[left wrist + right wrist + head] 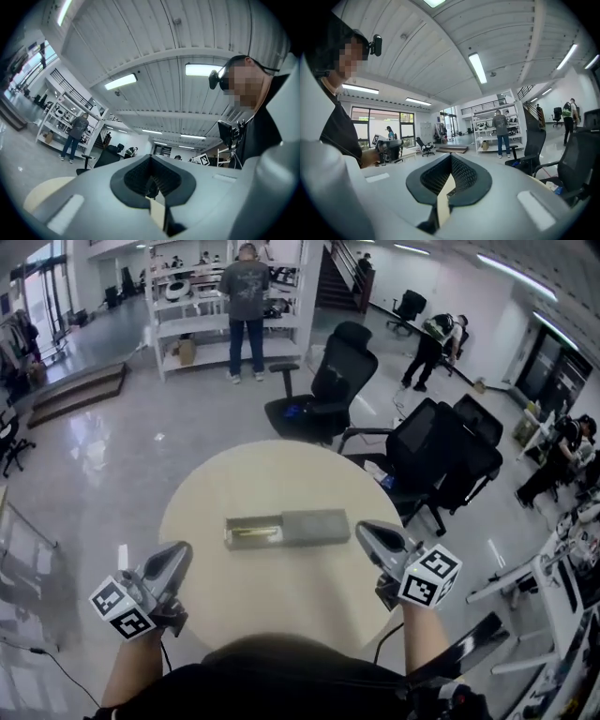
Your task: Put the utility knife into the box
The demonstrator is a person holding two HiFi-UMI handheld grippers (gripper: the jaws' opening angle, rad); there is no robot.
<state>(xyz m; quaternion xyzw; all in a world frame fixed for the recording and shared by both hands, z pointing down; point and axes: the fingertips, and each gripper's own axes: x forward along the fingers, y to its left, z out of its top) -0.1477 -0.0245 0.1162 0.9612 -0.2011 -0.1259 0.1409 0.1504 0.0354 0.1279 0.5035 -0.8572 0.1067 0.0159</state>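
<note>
Lying in the open left end of the grey box point(314, 526), the yellowish knife point(253, 533) sits at the middle of the round table point(281, 474). The left gripper point(178, 557) and right gripper point(368, 532) hover at the near edge, one on each side of the box and apart from it. Both have their jaws pressed together with nothing between them. Behind the table stand black chairs point(333, 381), one point(441, 456) just beside its far right edge. Farther back, a person point(246, 292) faces white shelves point(187, 324).
</note>
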